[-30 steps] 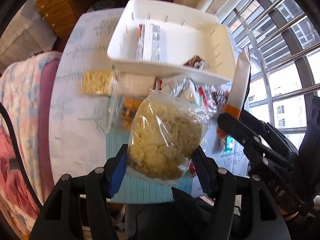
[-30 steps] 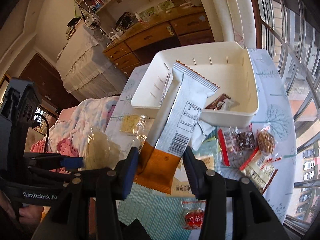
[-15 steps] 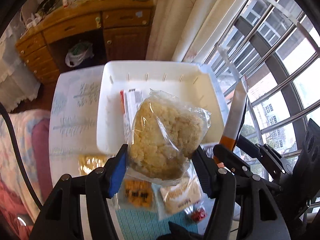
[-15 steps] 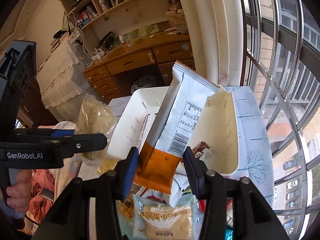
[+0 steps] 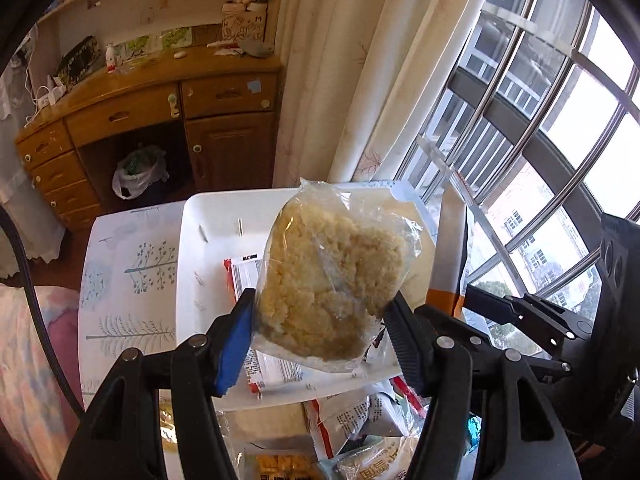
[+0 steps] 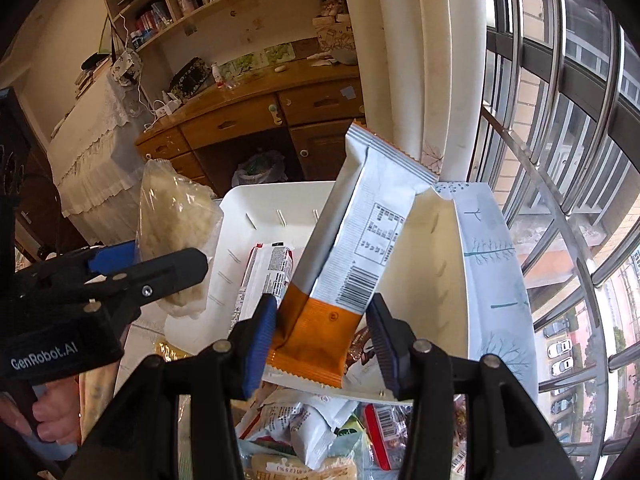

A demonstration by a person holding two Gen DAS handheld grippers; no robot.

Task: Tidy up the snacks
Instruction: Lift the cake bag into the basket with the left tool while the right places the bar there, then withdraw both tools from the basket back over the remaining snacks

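Note:
My left gripper [image 5: 320,332] is shut on a clear bag of pale yellow rice puffs [image 5: 332,280] and holds it over the white tray [image 5: 200,280]. The bag also shows in the right wrist view [image 6: 172,220]. My right gripper [image 6: 322,328] is shut on a long white and orange snack packet [image 6: 360,240], held tilted above the same white tray [image 6: 436,280]. A red and white packet [image 6: 268,276] lies inside the tray. The right gripper shows at the right of the left wrist view [image 5: 520,312].
Several loose snack packets [image 6: 304,432] lie on the patterned tablecloth [image 5: 128,292] in front of the tray. A wooden desk with drawers [image 5: 160,120] stands behind the table, a curtain [image 5: 360,60] and barred window [image 5: 540,140] at the right.
Both grippers have risen and moved forward with their snacks, from above the pile on the table to over the white tray. The views have tilted up toward the desk and window.

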